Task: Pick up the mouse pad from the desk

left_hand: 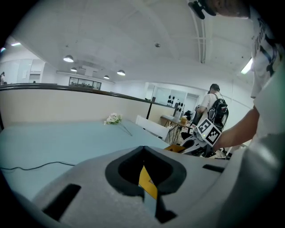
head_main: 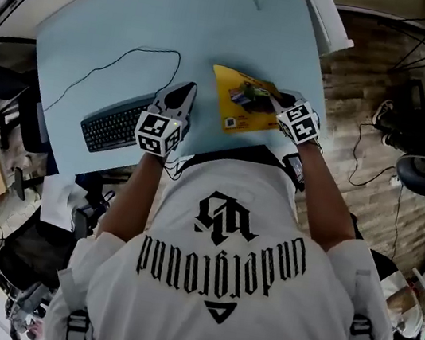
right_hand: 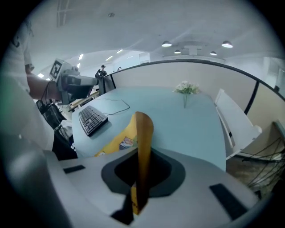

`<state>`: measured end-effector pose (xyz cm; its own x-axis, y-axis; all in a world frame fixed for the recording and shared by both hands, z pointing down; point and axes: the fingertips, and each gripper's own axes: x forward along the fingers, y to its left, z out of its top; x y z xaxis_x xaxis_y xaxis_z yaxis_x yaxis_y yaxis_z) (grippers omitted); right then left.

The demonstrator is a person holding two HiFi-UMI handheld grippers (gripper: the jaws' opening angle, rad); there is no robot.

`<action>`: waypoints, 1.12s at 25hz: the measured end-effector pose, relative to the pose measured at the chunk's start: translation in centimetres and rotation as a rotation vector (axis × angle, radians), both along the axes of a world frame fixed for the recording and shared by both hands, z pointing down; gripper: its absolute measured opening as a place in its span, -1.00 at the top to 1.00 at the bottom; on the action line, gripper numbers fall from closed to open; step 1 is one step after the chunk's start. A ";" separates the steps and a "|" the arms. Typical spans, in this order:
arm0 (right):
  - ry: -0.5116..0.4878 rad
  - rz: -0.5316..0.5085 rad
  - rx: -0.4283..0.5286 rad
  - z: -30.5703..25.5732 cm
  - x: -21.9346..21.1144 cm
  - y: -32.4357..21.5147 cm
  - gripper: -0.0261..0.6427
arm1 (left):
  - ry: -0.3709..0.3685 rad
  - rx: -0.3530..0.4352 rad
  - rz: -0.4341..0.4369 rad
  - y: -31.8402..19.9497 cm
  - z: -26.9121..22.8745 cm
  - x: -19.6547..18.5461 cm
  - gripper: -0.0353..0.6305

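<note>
While pinching the mouse pad (right_hand: pixel 143 147) by one bending edge in the right tongs (right_hand: pixel 133 198) and holding the left tongs (left_hand: pixel 149 191) closed, risking it slipping back onto the desk (head_main: pixel 140 24).

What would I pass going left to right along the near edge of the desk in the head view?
keyboard → left tongs → yellow mouse pad → right tongs, which grip the pad at its right side.
</note>
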<state>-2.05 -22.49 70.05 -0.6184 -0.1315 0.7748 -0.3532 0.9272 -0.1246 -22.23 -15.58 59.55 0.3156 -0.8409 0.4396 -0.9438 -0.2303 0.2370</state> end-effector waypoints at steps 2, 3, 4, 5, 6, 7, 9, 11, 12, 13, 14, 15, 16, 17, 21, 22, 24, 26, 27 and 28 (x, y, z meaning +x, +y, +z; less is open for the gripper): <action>-0.027 0.036 0.009 -1.1 -0.1 0.3 0.85 | -0.006 0.025 0.018 0.2 -0.8 -0.1 0.87; -0.037 0.049 0.011 -1.5 -0.1 0.6 0.85 | -0.010 0.034 0.029 0.3 -1.1 0.0 0.87; -0.048 0.062 0.010 -1.9 -0.1 0.9 0.85 | -0.013 0.041 0.037 0.6 -1.4 -0.1 0.87; -0.058 0.075 0.009 -2.3 0.0 1.3 0.85 | -0.014 0.047 0.042 0.9 -1.6 -0.1 0.87; -0.067 0.088 0.010 -2.6 0.0 1.8 0.85 | -0.013 0.051 0.045 1.3 -1.8 -0.2 0.87; -0.077 0.101 0.011 -3.0 0.0 2.2 0.85 | -0.010 0.055 0.046 1.6 -2.1 -0.4 0.87; -0.100 0.130 0.010 -3.8 0.0 3.0 0.85 | 0.005 0.061 0.047 2.4 -2.7 -0.6 0.87; -0.123 0.150 0.011 -4.8 0.0 3.8 0.85 | 0.013 0.070 0.057 3.1 -3.4 -0.7 0.87; -0.135 0.157 0.012 -5.3 0.0 4.2 0.85 | 0.010 0.077 0.065 3.4 -3.8 -0.7 0.87; -0.146 0.164 0.014 -5.8 0.0 4.5 0.85 | 0.005 0.084 0.074 3.6 -4.2 -0.6 0.87; -0.158 0.172 0.015 -6.3 0.1 4.8 0.85 | 0.001 0.090 0.082 3.8 -4.5 -0.5 0.87; -0.170 0.182 0.015 -6.8 0.2 5.1 0.85 | -0.002 0.095 0.090 4.0 -4.8 -0.3 0.87; -0.185 0.192 0.014 -7.3 0.3 5.4 0.85 | -0.005 0.100 0.097 4.2 -5.1 -0.2 0.87; -0.200 0.202 0.015 -7.9 0.4 5.7 0.85 | -0.007 0.108 0.103 4.4 -5.4 0.0 0.87; -0.259 0.236 0.029 -10.4 0.0 6.6 0.85 | -0.012 0.142 0.123 4.9 -6.8 0.1 0.87; -0.272 0.243 0.032 -11.0 -0.2 6.8 0.85 | -0.010 0.148 0.125 5.0 -7.1 0.0 0.87; -0.292 0.254 0.042 -12.1 -0.6 7.0 0.85 | -0.006 0.158 0.130 5.3 -7.6 -0.2 0.87; -0.307 0.260 0.054 -13.1 -0.9 7.0 0.85 | -0.004 0.166 0.135 5.5 -8.0 -0.3 0.87; -0.314 0.263 0.059 -13.5 -0.9 7.1 0.85 | -0.004 0.169 0.138 5.6 -8.1 -0.3 0.87; -0.322 0.268 0.060 -13.8 -0.9 7.1 0.85 | -0.005 0.170 0.140 5.7 -8.1 -0.3 0.87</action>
<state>-2.94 -15.37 56.21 -0.7656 -0.3593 0.5336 -0.5345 0.8169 -0.2167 -22.56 -9.84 51.47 0.4324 -0.8513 0.2971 -0.9010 -0.3950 0.1794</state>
